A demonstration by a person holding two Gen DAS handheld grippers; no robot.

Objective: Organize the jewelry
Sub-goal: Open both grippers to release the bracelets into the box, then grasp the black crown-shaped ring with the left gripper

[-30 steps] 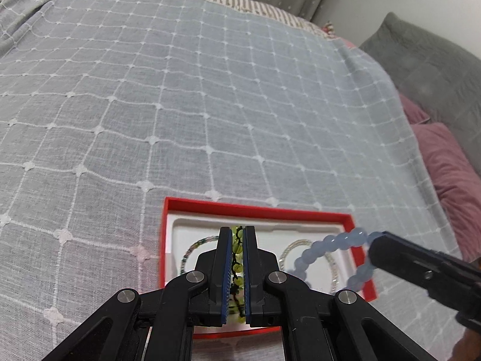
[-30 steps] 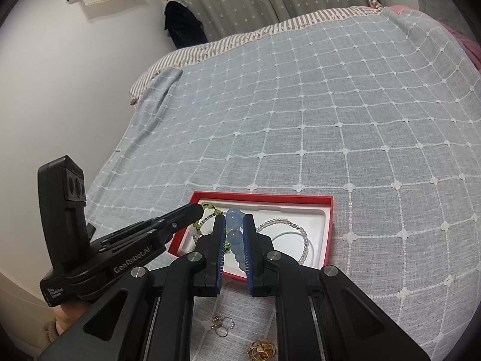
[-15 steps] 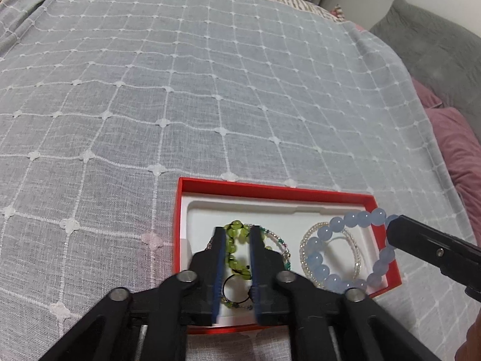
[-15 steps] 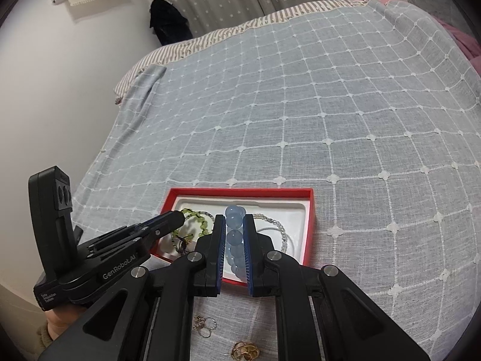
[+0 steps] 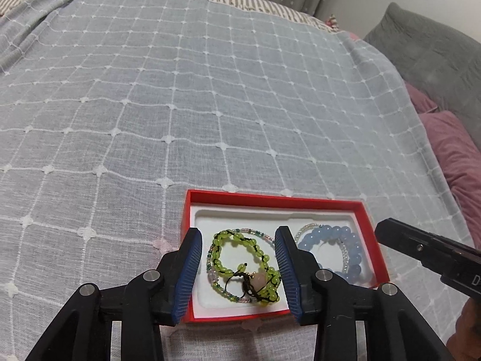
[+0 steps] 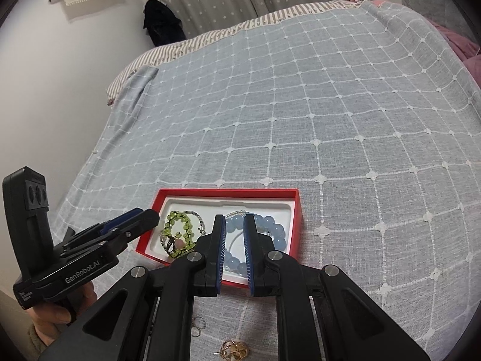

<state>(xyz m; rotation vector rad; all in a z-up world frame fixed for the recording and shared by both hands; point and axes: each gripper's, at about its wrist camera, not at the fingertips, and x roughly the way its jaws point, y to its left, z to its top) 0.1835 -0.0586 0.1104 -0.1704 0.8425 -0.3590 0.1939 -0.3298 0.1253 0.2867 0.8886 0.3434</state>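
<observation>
A red tray [image 5: 270, 195] with a white liner lies on the bedspread. In it rests a green bead bracelet [image 5: 224, 237] on black cord, on top of a thin multicoloured one [image 5: 258, 234]. My left gripper [image 5: 237, 231] straddles the green bracelet, its jaws opening and the pads off the beads. A blue bead bracelet [image 5: 345, 230] lies in the tray's right half over a clear bead one [image 5: 306, 226]. My right gripper [image 6: 234, 218] stands narrow, with blue beads [image 6: 278, 230] between its pads at the tips. In the right wrist view, the left gripper [image 6: 144, 215] reaches the tray's [image 6: 228, 192] left end.
Small rings [image 6: 197, 326] and a gold piece [image 6: 233, 350] lie on the grey checked bedspread just in front of the tray. Purple pillows [image 5: 457, 156] and a grey cushion [image 5: 427, 48] lie to the right. A hand [image 6: 60, 310] holds the left gripper.
The left jaws have opened off the green bracelet, which now lies flat in the tray. The blue bracelet has come down from hanging at the right gripper to rest in the tray.
</observation>
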